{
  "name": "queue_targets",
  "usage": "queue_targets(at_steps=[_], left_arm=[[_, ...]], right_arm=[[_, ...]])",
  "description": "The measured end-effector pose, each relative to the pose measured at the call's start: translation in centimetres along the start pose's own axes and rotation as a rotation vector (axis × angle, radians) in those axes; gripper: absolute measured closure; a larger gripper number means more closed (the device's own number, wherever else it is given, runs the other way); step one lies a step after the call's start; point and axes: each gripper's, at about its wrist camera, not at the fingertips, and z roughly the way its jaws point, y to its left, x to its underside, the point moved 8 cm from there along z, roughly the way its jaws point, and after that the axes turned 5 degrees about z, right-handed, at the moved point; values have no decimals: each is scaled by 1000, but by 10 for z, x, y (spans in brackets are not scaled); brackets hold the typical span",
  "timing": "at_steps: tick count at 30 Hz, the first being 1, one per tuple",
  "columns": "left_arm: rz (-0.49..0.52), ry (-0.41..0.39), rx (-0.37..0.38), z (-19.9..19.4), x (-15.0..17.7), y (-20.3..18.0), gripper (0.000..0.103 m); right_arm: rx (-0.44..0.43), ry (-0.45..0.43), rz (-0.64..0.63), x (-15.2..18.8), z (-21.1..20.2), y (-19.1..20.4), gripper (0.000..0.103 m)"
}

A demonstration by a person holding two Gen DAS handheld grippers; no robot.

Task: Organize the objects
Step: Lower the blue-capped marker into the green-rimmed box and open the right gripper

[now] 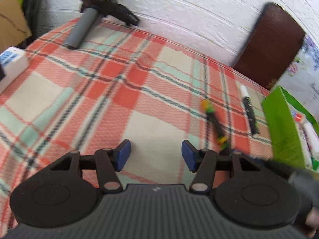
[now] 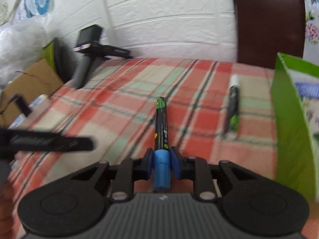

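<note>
My right gripper (image 2: 161,162) is shut on a black marker with a blue cap (image 2: 161,131), which points forward above the plaid cloth. The same marker (image 1: 214,122) shows to the right in the left wrist view. A second black marker with a white cap (image 2: 232,103) lies on the cloth to the right, near a green box (image 2: 289,123); it also shows in the left wrist view (image 1: 249,111), next to the green box (image 1: 283,127). My left gripper (image 1: 156,156) is open and empty above the cloth.
A spare gripper tool (image 1: 93,14) lies at the far edge of the plaid-covered table (image 1: 111,91). A white box (image 1: 12,63) sits at the left. A dark wooden chair back (image 1: 271,45) stands behind. A cardboard box (image 2: 30,85) is at the left.
</note>
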Motion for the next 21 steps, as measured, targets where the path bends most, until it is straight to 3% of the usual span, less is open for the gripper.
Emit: queue_targets(at_steps=[5, 9, 12, 14, 16, 21], left_arm=[[-26, 45, 79, -5, 8, -16, 41], [-97, 87, 179, -12, 9, -31, 42], [-88, 84, 222, -19, 7, -54, 42], [-45, 57, 204, -26, 4, -71, 50], [-7, 36, 198, -32, 0, -86, 70], [42, 27, 296, -37, -19, -139, 71]], right_arm=[[-187, 27, 194, 16, -25, 12, 83], [-217, -8, 199, 14, -44, 15, 83], [-243, -33, 209, 13, -60, 13, 83], [-233, -65, 206, 11, -68, 10, 83], [-215, -113, 215, 4, -82, -3, 83], [-176, -237, 279, -10, -120, -44, 83]])
